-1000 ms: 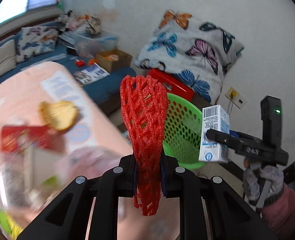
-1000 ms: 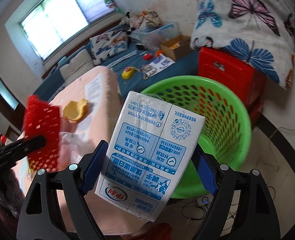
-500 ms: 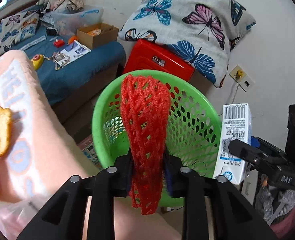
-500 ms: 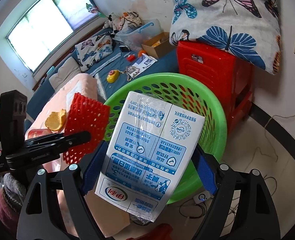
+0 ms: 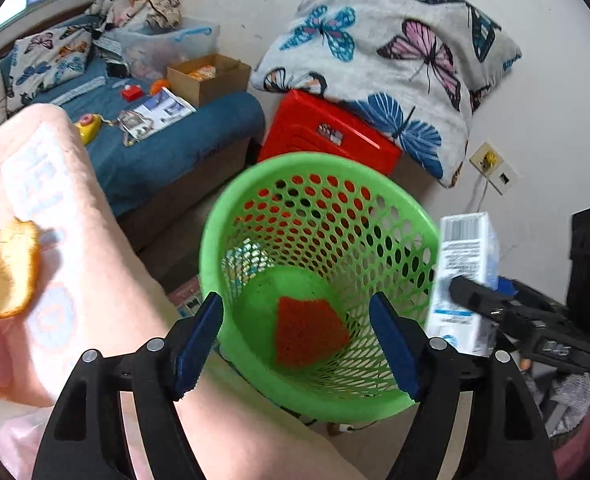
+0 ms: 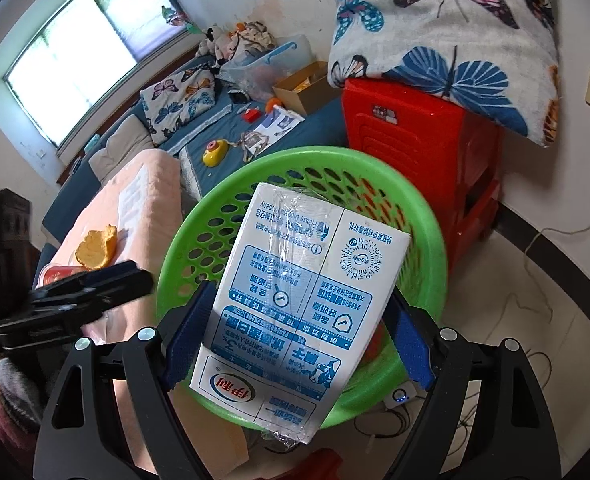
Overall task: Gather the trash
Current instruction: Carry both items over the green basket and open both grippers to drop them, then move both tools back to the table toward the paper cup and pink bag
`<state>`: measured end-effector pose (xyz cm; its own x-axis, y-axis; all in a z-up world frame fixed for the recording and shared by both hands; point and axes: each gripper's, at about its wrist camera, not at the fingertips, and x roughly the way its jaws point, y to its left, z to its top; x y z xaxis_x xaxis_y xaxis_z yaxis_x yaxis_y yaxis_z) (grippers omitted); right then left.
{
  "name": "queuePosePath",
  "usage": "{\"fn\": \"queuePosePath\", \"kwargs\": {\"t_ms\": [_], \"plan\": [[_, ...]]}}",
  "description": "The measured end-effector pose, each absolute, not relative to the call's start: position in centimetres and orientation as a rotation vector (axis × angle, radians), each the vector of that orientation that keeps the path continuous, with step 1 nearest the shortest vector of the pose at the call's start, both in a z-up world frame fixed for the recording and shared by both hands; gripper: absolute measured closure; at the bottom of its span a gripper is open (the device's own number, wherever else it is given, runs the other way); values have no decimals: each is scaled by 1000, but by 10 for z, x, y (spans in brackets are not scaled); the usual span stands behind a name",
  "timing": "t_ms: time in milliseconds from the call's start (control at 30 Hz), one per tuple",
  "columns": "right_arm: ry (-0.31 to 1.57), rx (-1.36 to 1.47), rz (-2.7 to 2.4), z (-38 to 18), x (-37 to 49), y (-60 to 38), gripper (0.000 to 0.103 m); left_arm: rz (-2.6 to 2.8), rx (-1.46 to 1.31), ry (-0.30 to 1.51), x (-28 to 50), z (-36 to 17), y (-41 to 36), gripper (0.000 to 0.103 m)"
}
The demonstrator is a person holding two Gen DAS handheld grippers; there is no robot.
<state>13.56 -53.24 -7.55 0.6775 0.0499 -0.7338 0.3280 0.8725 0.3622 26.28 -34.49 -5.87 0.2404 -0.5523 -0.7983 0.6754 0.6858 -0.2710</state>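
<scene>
A green perforated basket (image 5: 211,240) stands on the floor beside the pink table; it also shows in the right wrist view (image 6: 431,240). A red foam net (image 5: 309,330) lies on its bottom. My left gripper (image 5: 297,334) is open and empty above the basket's near rim. My right gripper (image 6: 297,334) is shut on a white and blue milk carton (image 6: 295,300) and holds it over the basket's near side. The carton also shows in the left wrist view (image 5: 465,276), at the basket's right rim.
An orange peel (image 5: 5,266) lies on the pink table cover (image 5: 71,216). A red plastic stool (image 5: 327,132) with a butterfly pillow (image 5: 395,60) stands behind the basket. A blue couch (image 5: 167,140) holds a cardboard box and papers. Cables lie on the floor (image 6: 535,280).
My left gripper opened and the red foam net dropped into the basket. My right gripper carried the milk carton closer, over the basket.
</scene>
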Motion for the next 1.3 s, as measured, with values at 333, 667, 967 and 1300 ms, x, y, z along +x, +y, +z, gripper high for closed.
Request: {"fn": "queuePosePath", "kwargs": {"t_ms": [333,667,967,1300], "plan": [[920,396,-181,-106,184,-517,20,-782,84,927,245,-15,-287,24],[963,373,-211,-126,190,-511,15,-638,18,853,228,3,-189,24],[867,334,-113,-81,175,-473,13,-484,-46,808,210,5,-104,24],[831,341,137,-51,172,-388,10,-412,-92,825,184,-14,-55,24]]}}
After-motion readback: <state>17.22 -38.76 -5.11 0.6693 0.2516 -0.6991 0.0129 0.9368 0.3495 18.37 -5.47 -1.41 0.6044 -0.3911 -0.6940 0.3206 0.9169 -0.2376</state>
